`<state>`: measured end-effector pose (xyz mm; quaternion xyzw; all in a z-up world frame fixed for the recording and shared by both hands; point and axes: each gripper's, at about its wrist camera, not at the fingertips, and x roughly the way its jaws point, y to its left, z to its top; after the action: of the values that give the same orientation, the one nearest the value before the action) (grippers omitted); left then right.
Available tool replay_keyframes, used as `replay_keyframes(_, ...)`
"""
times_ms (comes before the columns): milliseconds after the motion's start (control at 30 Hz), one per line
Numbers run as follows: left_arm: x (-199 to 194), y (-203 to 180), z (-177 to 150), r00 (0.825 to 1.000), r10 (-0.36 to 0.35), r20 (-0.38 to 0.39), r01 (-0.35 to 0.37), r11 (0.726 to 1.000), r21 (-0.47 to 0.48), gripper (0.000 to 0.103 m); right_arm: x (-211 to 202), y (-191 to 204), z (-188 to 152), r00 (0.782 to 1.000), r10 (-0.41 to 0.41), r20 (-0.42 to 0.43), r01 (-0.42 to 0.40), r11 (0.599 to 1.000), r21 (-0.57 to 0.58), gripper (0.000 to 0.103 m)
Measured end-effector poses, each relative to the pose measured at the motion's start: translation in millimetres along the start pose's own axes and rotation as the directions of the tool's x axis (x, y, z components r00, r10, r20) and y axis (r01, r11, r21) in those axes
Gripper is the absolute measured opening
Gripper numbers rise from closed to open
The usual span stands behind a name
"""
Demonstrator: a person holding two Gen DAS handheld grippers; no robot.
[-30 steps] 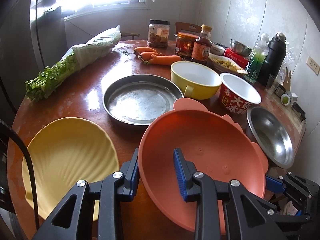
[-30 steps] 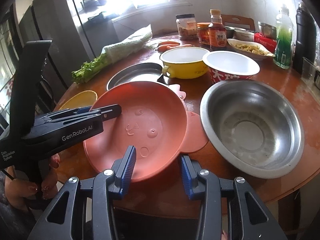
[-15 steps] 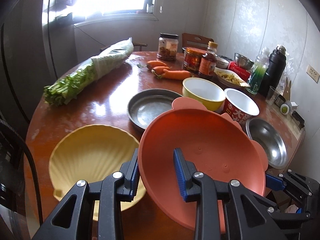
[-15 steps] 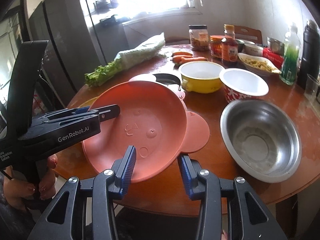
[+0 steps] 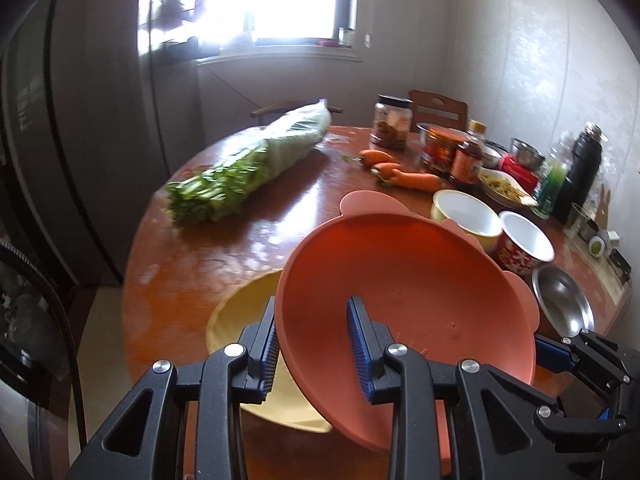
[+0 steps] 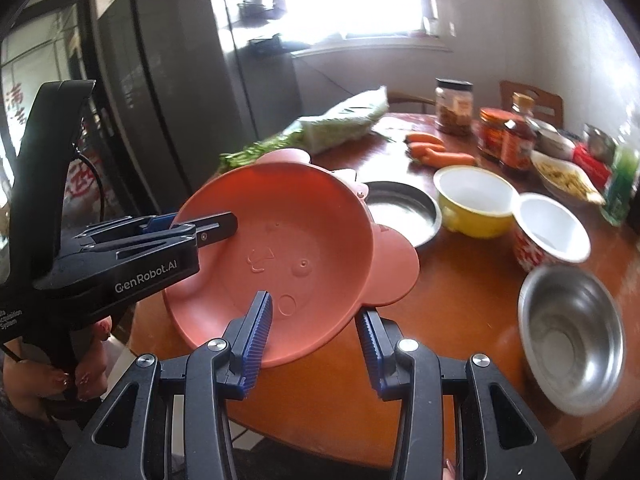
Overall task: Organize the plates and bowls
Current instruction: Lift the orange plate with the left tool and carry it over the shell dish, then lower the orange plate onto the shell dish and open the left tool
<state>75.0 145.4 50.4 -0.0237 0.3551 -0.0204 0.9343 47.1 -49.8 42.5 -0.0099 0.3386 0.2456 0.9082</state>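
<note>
Currently both grippers clamp the pink bowl's (image 6: pixel 288 248) rim: left gripper (image 5: pixel 312 346) at its 9 o'clock edge, right gripper (image 6: pixel 316 330) at 6 o'clock. Bowl is tilted, clear of the surface (image 6: pixel 460 300), above the yellow shell plate (image 5: pixel 240 320). Advice: level it, keep both grips matched, avoid twisting.

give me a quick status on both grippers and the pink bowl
Left gripper and right gripper both clamped on pink bowl rim. Bowl tilted, off the table. Yellow shell plate beneath; nothing blocking.
</note>
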Motion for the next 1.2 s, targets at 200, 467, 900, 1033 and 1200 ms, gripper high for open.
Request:
replay_keyframes(200,3,27,1,1.0,0.03,0.0,-0.03,0.999,-0.04,0.033,19,20,16,1.0,0.024,-0.005,-0.024,0.999,-0.037,0.044)
replay_keyframes(467,25,46,-7,0.999,0.04,-0.037,-0.043,0.996,-0.073,0.033,54,28,23,0.998,0.025,-0.049,-0.028,0.998,-0.054,0.044)
replay_keyframes(900,51,53,-20,0.995,0.066,-0.072,-0.07,0.996,-0.058,0.033,89,30,12,0.993,0.005,-0.12,-0.012,0.998,-0.064,0.044)
replay_keyframes(1033,52,52,-19,0.995,0.07,-0.072,-0.074,0.996,-0.058,0.033,91,29,12,0.994,0.002,-0.111,-0.01,0.998,-0.068,0.044)
replay_keyframes(1200,53,49,-21,0.992,0.107,-0.069,-0.109,0.994,-0.029,0.033,91,31,10,0.994,-0.011,-0.111,0.002,0.997,-0.08,0.044)
